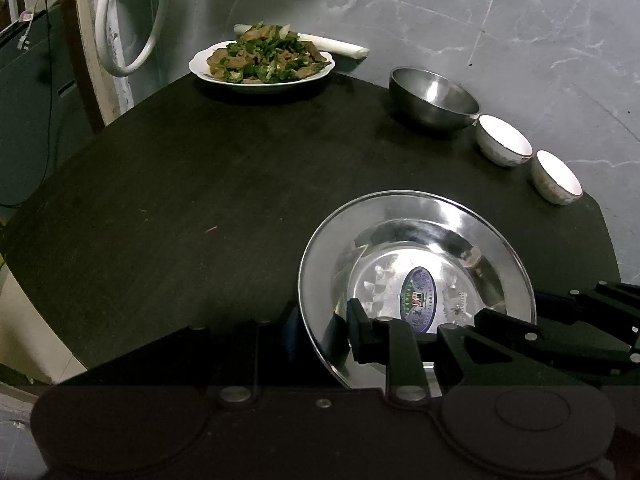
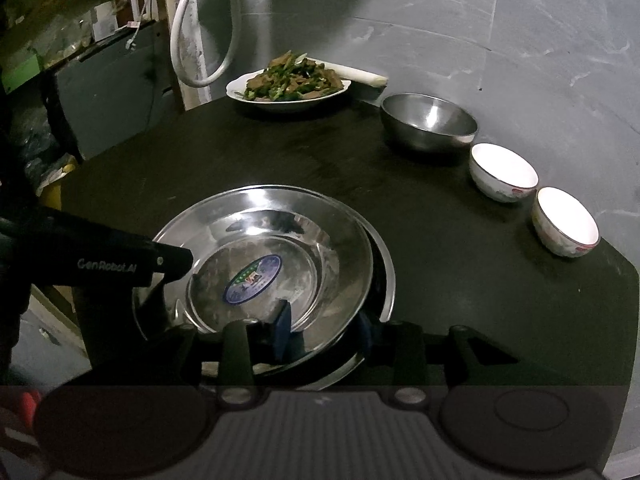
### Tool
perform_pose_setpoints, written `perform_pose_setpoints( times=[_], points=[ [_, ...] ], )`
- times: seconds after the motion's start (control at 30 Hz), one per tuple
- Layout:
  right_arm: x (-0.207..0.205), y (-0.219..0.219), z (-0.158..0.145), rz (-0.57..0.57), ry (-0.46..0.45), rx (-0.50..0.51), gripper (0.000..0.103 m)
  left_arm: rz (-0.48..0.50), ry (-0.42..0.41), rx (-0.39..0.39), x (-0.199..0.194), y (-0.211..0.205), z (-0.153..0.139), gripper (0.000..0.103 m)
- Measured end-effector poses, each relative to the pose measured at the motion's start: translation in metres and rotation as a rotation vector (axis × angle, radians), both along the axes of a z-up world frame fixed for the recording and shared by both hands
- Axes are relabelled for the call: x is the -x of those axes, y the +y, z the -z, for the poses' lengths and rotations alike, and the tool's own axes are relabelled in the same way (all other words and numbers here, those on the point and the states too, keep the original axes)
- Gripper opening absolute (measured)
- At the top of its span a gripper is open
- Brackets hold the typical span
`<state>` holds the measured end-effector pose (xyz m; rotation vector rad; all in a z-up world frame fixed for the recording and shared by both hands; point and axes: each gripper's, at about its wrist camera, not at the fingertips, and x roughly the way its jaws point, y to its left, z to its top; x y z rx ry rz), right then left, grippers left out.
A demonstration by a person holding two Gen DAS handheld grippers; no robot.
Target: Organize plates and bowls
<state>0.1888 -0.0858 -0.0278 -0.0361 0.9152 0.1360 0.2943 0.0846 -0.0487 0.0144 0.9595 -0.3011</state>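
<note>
A shiny steel plate with an oval sticker lies at the near right of the dark round table. In the right wrist view the steel plate rests on a second steel plate beneath it. My left gripper has one finger inside the rim and one outside, closed on the plate's near-left edge. My right gripper likewise straddles the near rim of the top plate, one finger inside and one outside. A steel bowl and two white bowls stand along the right edge.
A white plate of green vegetables and meat sits at the table's far edge, with a white leek behind it. A white hose hangs at the far left. Grey tiled floor surrounds the table.
</note>
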Motion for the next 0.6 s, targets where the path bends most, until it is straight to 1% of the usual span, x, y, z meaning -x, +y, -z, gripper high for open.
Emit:
perform_pose_setpoints(
  times=[0.43, 0.6],
  points=[
    [0.0005, 0.0, 0.0, -0.014, 0.002, -0.002, 0.039, -0.004, 0.001, -0.003, 0.0003, 0.0004, -0.0002, 0.027],
    [0.002, 0.0002, -0.0011, -0.025, -0.002, -0.001, 0.041, -0.006, 0.002, -0.002, 0.0002, 0.0006, -0.0002, 0.028]
  ],
)
